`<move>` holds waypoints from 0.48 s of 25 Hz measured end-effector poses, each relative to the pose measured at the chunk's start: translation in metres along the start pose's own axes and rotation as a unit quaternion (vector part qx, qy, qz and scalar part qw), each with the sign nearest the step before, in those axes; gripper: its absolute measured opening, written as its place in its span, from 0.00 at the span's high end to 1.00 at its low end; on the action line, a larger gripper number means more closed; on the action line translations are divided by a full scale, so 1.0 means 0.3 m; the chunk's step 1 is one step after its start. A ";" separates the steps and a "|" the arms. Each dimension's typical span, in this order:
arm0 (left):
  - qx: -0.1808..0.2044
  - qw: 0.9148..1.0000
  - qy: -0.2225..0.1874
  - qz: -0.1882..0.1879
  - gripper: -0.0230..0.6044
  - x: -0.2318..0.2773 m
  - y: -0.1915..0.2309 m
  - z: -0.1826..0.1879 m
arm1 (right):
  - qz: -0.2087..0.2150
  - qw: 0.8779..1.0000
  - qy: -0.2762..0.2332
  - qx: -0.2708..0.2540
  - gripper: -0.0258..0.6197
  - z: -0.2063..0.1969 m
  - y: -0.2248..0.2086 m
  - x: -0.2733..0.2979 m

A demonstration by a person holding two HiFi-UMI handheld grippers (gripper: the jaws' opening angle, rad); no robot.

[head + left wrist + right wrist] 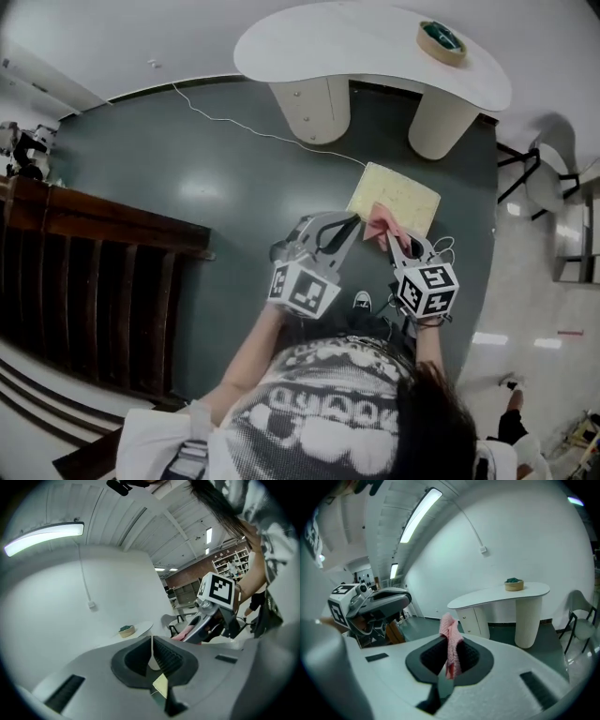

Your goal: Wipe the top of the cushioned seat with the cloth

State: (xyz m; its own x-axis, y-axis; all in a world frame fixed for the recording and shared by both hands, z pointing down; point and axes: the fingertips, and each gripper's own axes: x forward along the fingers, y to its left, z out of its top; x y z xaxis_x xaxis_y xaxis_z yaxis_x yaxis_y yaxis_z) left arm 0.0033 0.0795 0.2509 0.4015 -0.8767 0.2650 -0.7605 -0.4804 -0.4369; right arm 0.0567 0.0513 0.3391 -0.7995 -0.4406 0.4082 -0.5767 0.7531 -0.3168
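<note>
1. Two tools are showing, one in each of the person's hands, and they are sitting side by side ahead of the body.
2. The left tool (349, 223) (151, 641) is pressing its jaws together with only a thin slit between them, and it is gripping nothing.
3. The right tool (392, 239) (449, 656) is clamping the one pink cloth (379, 223) (450, 630). The cloth's long axis is running along the jaws, and its free end is poking out past the tips.
4. One pale yellow cushioned seat (403, 192) is lying just beyond the tools, above the green floor (187, 187). In the head view its long axis is running from upper left to lower right. The cloth is overlapping its near edge, though contact cannot be told.
5. Farther off, one white surface (356, 42) is carrying one round tan thing (441, 40), and one chair (548, 183) is standing to the right.
</note>
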 end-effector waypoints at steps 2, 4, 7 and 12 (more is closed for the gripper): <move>0.006 1.000 -0.009 -0.022 0.94 0.025 0.041 -0.014 | -0.015 1.000 -0.003 0.024 0.94 0.004 -0.019 0.054; 0.014 0.999 -0.014 -0.044 0.94 0.046 0.096 -0.037 | -0.029 0.999 -0.005 0.041 0.94 0.023 -0.030 0.120; 0.022 0.997 -0.021 -0.074 0.94 0.098 0.181 -0.086 | -0.057 0.997 -0.003 0.058 0.94 0.056 -0.066 0.214; 0.033 0.989 -0.037 -0.136 0.94 0.148 0.260 -0.177 | -0.115 0.990 0.011 0.084 0.94 0.033 -0.091 0.293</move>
State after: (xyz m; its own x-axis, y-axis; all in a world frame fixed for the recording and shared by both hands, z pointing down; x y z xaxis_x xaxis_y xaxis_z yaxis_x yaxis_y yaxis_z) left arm -0.0652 0.0045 0.2744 0.6252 -0.7129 0.3176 -0.5854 -0.6975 -0.4133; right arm 0.0006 -0.0129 0.3753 -0.6415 -0.5781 0.5043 -0.7638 0.5423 -0.3499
